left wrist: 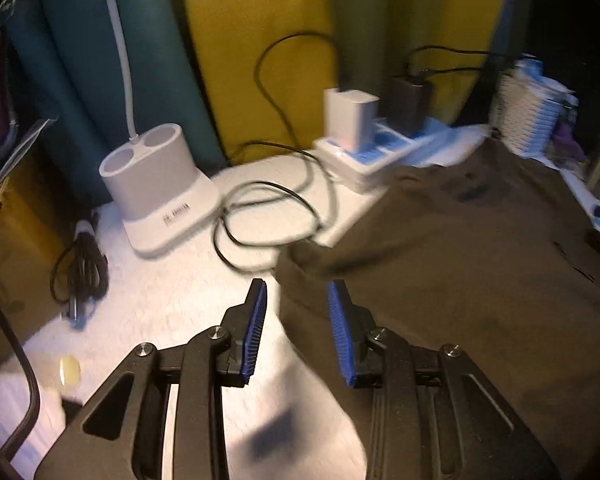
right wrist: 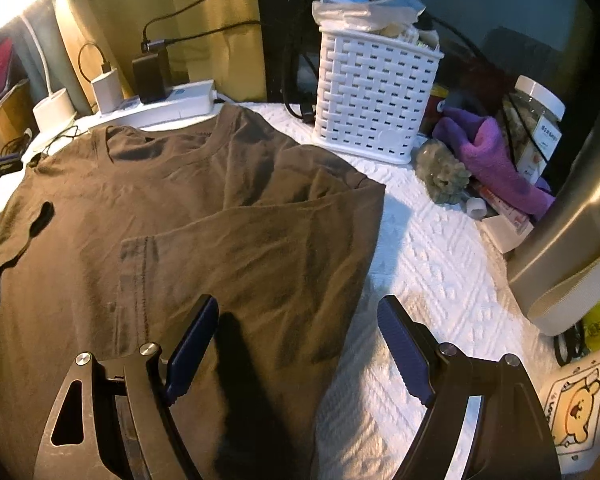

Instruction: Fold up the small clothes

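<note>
1. The dark olive-brown cotton T-shirt [right wrist: 188, 208] is lying flat on the white textured table [right wrist: 428, 264], collar facing away, right sleeve folded inward.
2. Left gripper [left wrist: 298, 322] is hovering partly open and empty at the shirt's left edge.
3. Right gripper [right wrist: 296, 344] is standing wide, straddling the right edge.
4. Left view is blurring; hem is cut off.

Left gripper [left wrist: 298, 292] fingers [left wrist: 256, 320] parted, empty, over brown shirt [left wrist: 460, 260] edge.

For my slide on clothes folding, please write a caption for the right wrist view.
Open right gripper above the folded-in edge of a brown T-shirt on a white textured cloth, white basket behind.
</note>
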The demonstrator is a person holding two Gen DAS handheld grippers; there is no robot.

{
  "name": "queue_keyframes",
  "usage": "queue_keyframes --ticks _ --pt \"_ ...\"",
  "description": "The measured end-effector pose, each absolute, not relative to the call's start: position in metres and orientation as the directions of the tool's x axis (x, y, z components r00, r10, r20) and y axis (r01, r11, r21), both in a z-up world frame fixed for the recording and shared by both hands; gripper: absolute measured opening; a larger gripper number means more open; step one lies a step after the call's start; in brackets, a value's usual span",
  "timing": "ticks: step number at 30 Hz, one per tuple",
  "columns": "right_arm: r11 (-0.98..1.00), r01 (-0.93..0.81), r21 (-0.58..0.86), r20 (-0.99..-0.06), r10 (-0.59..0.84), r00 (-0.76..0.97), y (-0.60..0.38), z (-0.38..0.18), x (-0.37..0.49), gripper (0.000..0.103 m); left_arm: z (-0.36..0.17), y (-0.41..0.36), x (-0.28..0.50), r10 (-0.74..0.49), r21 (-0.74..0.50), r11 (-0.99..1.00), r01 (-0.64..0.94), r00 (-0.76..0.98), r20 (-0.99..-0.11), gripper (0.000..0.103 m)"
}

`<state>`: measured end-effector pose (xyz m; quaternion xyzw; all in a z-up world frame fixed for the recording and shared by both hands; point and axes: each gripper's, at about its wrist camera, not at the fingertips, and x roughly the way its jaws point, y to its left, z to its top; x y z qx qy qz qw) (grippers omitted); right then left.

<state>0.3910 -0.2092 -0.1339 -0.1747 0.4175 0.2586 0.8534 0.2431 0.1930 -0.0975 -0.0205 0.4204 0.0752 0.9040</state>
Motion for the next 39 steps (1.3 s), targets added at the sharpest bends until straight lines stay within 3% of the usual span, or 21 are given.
queue_keyframes --ticks 7,13,15,20,39 --pt "0.79 -0.607 -0.091 -0.786 0.318 0.531 -0.214 -0.115 0.362 0.083 -0.096 0.135 0.183 -0.04 -0.052 0.999 -0.002 0.617 -0.786 0.037" --pt "0.783 -0.614 -0.099 -0.778 0.324 0.538 -0.225 -0.104 0.337 0.083 -0.127 0.123 0.157 0.003 -0.013 1.0 -0.025 0.541 -0.841 0.037" --pt "0.783 -0.613 -0.105 -0.776 0.321 0.543 -0.229 -0.102 0.329 0.083 -0.13 0.124 0.15 0.025 0.005 0.999 -0.038 0.554 -0.832 0.042" --pt "0.799 -0.591 -0.111 -0.773 0.305 0.556 -0.245 -0.096 0.31 0.083 -0.124 0.131 0.134 0.04 0.005 0.998 -0.063 0.562 -0.826 0.042" --pt "0.871 -0.487 -0.059 -0.723 0.299 0.622 -0.328 -0.073 0.222 0.083 -0.082 0.078 0.053 -0.11 -0.115 0.993 0.041 0.706 -0.7 0.05"
